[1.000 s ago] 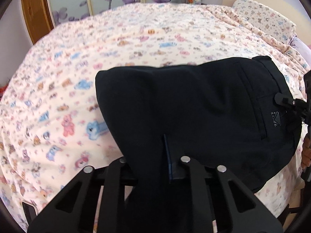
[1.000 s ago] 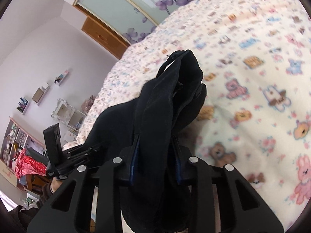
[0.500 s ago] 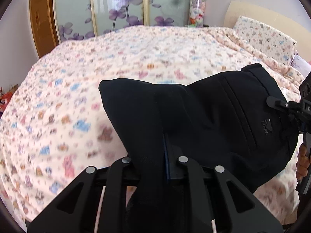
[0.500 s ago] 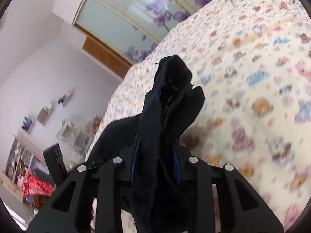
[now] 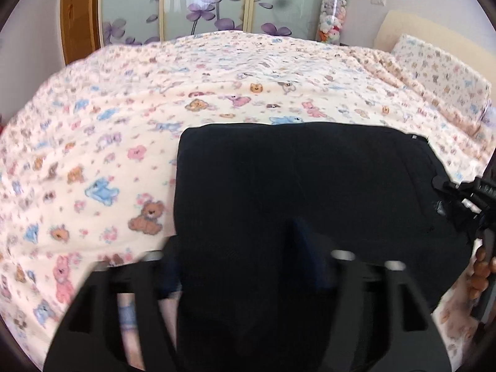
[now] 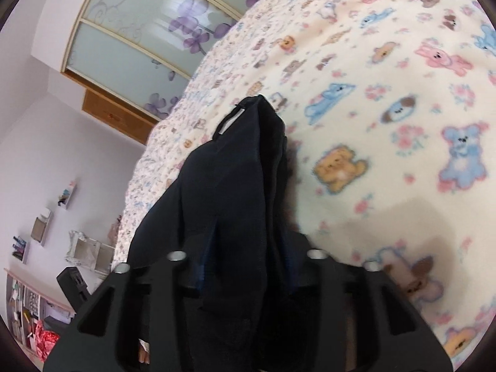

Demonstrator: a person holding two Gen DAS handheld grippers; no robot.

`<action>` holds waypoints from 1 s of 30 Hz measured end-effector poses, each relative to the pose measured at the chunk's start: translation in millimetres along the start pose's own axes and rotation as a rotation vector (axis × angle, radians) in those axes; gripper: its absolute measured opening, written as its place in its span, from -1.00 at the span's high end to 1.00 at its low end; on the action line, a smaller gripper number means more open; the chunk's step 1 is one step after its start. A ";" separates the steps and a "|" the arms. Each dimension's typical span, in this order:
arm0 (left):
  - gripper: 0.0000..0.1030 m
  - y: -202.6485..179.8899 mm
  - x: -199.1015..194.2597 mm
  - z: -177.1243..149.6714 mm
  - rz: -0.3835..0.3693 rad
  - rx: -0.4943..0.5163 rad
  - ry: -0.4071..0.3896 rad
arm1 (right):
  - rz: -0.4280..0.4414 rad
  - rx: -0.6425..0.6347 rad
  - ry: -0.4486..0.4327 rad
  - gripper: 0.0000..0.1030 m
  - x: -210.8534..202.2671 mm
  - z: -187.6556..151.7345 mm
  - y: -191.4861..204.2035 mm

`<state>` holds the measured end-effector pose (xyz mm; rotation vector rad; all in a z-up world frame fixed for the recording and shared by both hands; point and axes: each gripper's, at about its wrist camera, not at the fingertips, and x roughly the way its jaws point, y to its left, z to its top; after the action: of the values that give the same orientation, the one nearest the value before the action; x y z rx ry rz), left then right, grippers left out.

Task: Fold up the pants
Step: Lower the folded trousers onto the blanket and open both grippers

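Note:
The black pants [image 5: 297,186] are folded over and held above the bed's cream blanket with cartoon bears [image 5: 124,142]. My left gripper [image 5: 245,266] is shut on the near edge of the pants, its fingers partly covered by cloth and blurred. The right gripper shows at the right edge of the left wrist view [image 5: 465,207], at the waistband end. In the right wrist view my right gripper [image 6: 245,263] is shut on bunched waistband fabric [image 6: 245,167], which rises to a peak with a belt loop [image 6: 231,121].
The bed is wide, with a pillow [image 5: 440,71] at its far right. A sliding wardrobe with purple flowers [image 5: 201,3] stands behind it, and a clear tube of plush toys [image 5: 333,15] beside it. Wall shelves [image 6: 43,223] and clutter are at the room's left.
Both grippers have carried the pants forward and down toward the blanket. The fold now hangs flatter and squarer. The left gripper's jaws look wider apart, still covered by cloth.

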<state>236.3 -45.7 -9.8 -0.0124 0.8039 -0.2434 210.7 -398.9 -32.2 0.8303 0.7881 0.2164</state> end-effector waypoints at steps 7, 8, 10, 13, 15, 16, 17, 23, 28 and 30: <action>-0.86 43.9 -64.3 8.5 0.051 -0.124 -0.178 | -0.142 -0.140 -0.175 -0.30 -49.3 -4.5 23.7; -0.90 43.2 -74.6 10.0 0.018 -0.132 -0.204 | -0.110 -0.159 -0.200 -0.30 -56.7 -7.3 30.2; -0.96 35.9 -85.8 11.7 -0.080 -0.134 -0.220 | -0.008 -0.204 -0.184 -0.30 -61.8 -16.5 48.3; -0.96 4.0 -86.7 9.6 -0.194 -0.072 -0.180 | 0.047 -0.279 -0.108 -0.30 -52.7 -38.0 72.3; -0.96 -18.8 -75.1 3.5 -0.203 -0.014 -0.137 | 0.063 -0.280 -0.072 -0.30 -47.2 -51.0 73.5; -0.96 -24.3 -69.7 1.3 -0.198 -0.004 -0.122 | 0.067 -0.258 -0.056 -0.30 -43.0 -54.0 69.2; -0.96 -28.7 -58.9 -2.6 -0.185 0.003 -0.090 | 0.060 -0.238 -0.047 -0.30 -40.2 -56.8 64.8; -0.96 -4.4 14.0 -25.2 -0.214 -0.154 0.098 | 0.069 -0.197 -0.047 -0.26 -23.2 -66.9 35.8; -0.96 -14.2 -2.5 -24.9 -0.171 -0.093 0.025 | 0.052 -0.232 -0.034 -0.30 -35.1 -60.5 53.4; -0.96 -16.8 -21.9 -17.6 -0.150 -0.075 -0.072 | 0.112 -0.218 -0.080 -0.40 -41.9 -49.7 58.0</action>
<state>205.5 -55.8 -4.8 -0.1515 0.7408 -0.3529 153.4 -350.6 12.2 0.6730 0.6309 0.3600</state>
